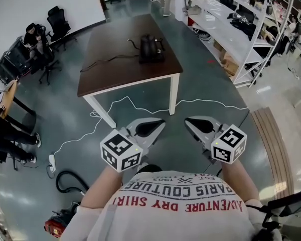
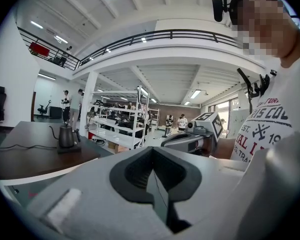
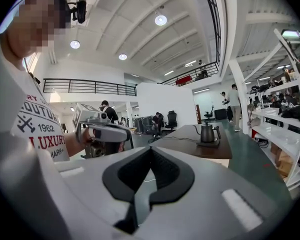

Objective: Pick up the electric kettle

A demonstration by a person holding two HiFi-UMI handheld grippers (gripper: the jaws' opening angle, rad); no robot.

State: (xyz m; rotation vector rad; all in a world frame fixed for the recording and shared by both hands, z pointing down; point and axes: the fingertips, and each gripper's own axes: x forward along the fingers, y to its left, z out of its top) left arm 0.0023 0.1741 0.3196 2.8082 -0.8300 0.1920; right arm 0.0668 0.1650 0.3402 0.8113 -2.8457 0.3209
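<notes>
The left gripper point(image 1: 157, 125), at 7 o'clock in the head view, is holding its jaws together, empty. The kettle point(image 1: 151, 48) is standing on the table point(image 1: 110, 64) at 12 o'clock, well apart from both grippers. The right gripper point(image 1: 191, 124), at 5 o'clock, is likewise closed on nothing. The shirt point(image 1: 180, 210) is showing "PARIS COUTURE" and "ADVENTURE DRY SHIRT" upside down. Only the right gripper view is showing "LUXURY" on it, and only the gripper views are showing the kettle's thin spout point(image 3: 197, 128).

On the person's white T-shirt point(image 1: 180, 205), upside down in the head view, red "ADVENTURE DRY SHIRT" sits nearest the collar, dark "PARIS COUTURE" below it, then "EST" and "1962", then red "LUXURY" in the right gripper view, and beneath that possibly "MARK".
</notes>
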